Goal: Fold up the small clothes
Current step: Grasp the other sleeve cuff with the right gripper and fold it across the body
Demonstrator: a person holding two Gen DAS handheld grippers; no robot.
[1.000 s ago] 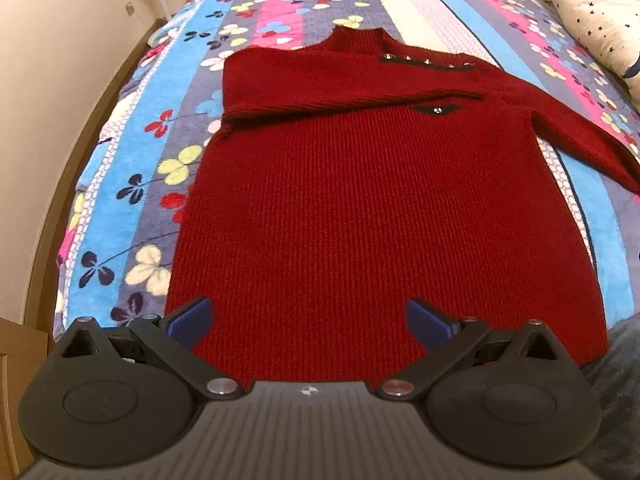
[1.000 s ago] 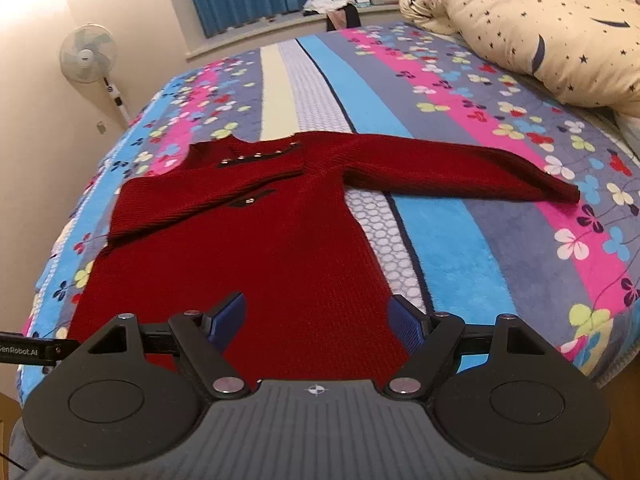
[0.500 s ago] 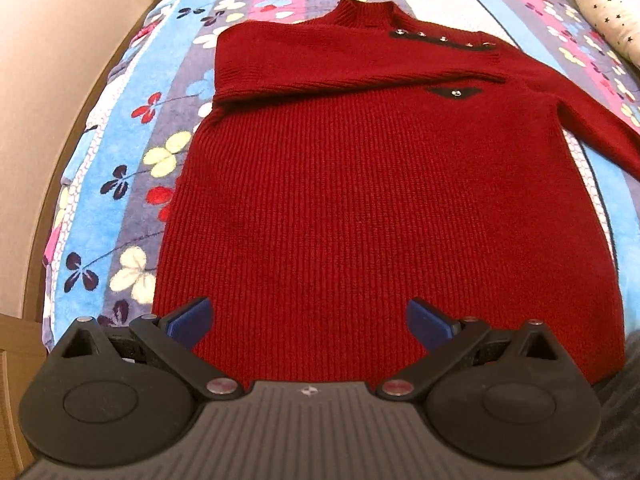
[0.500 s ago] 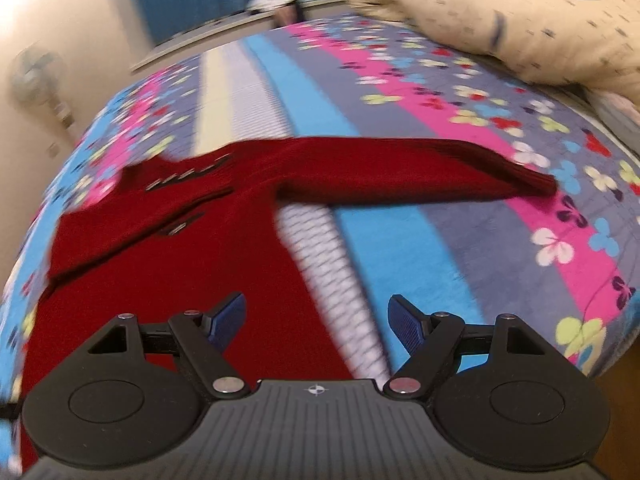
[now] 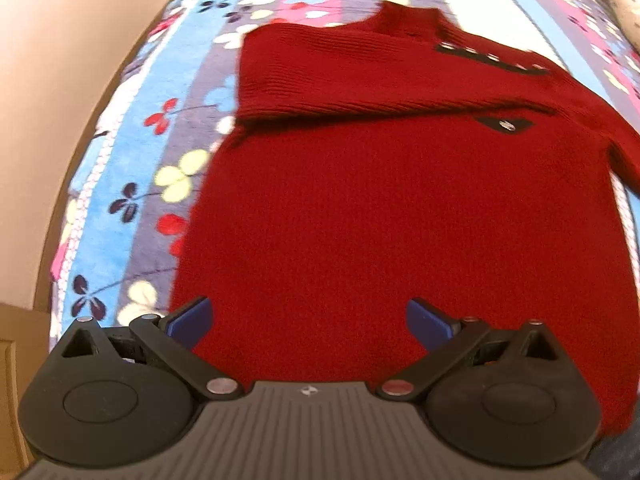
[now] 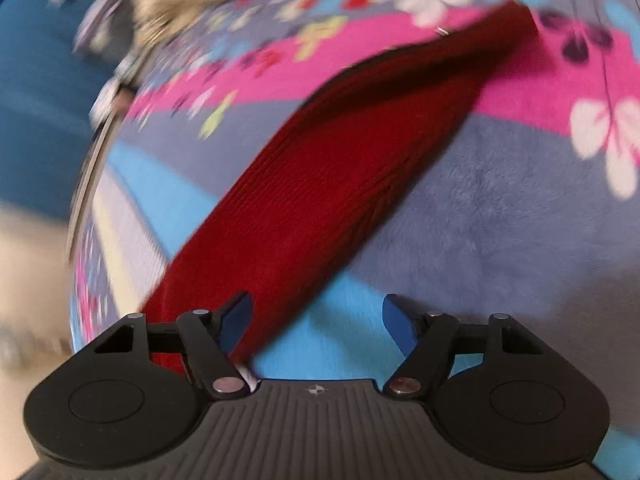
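The red knit sweater lies flat on the floral bedspread, its body ahead of the left hand-held gripper, one sleeve folded across the chest. It looks soft, limp and stretchy, best pinched at an edge. The outstretched sleeve runs away from the right hand-held gripper; both grippers are released and empty, the right having just narrowed slightly.

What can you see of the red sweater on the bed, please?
The red sweater is a ribbed knit with a high collar, a dark placket with metal snaps on one shoulder and a small dark patch below it. It lies flat, front up, on the flowered blanket. One sleeve is folded across the chest; the other sleeve stretches out straight over the blanket. Nothing grips it.
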